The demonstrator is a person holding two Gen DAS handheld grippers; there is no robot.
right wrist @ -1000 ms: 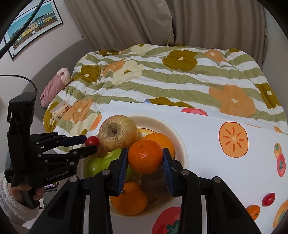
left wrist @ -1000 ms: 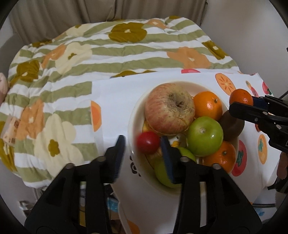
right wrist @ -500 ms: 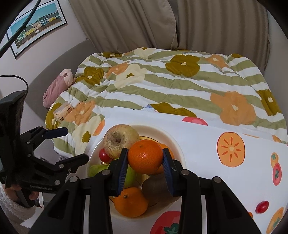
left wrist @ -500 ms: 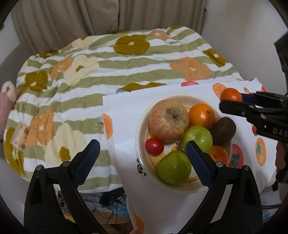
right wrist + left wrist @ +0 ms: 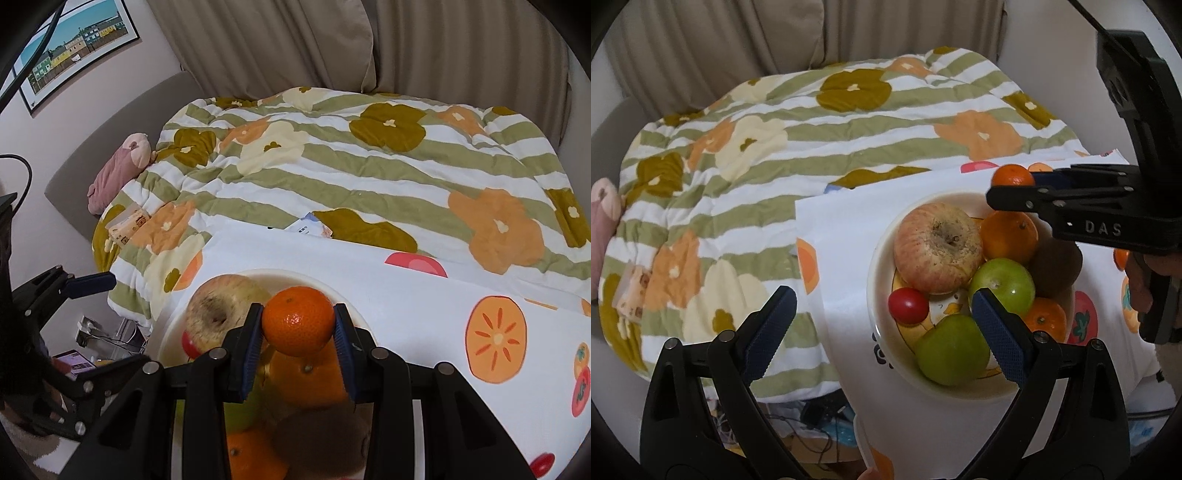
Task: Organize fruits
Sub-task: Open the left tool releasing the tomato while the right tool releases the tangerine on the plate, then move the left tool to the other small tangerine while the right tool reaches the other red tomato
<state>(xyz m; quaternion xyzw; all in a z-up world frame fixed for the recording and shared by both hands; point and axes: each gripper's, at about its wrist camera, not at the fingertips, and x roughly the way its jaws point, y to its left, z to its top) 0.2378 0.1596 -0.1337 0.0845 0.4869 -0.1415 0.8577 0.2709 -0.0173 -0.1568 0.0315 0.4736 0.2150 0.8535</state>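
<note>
A cream bowl (image 5: 882, 254) on a white fruit-print cloth holds a large red-yellow apple (image 5: 938, 251), a cherry tomato (image 5: 908, 305), two green apples (image 5: 1003, 282), oranges (image 5: 1008, 236) and a kiwi (image 5: 1056, 264). My left gripper (image 5: 882, 328) is open and empty, just in front of the bowl. My right gripper (image 5: 298, 343) is shut on a small orange (image 5: 298, 320), held above the bowl's far side; it also shows in the left wrist view (image 5: 1012, 175). The bowl (image 5: 170, 332) lies below it.
A flowered green-striped quilt (image 5: 351, 155) covers the bed beyond the cloth. A pink plush toy (image 5: 118, 170) and a small packet (image 5: 125, 225) lie at its left. A cherry tomato (image 5: 541, 461) lies on the cloth (image 5: 406, 295) at right. Cables and clutter sit below the table edge.
My left gripper let go of the cherry tomato into the bowl, opened wide and pulled back. My right gripper rose and moved toward the bowl's far side with the orange.
</note>
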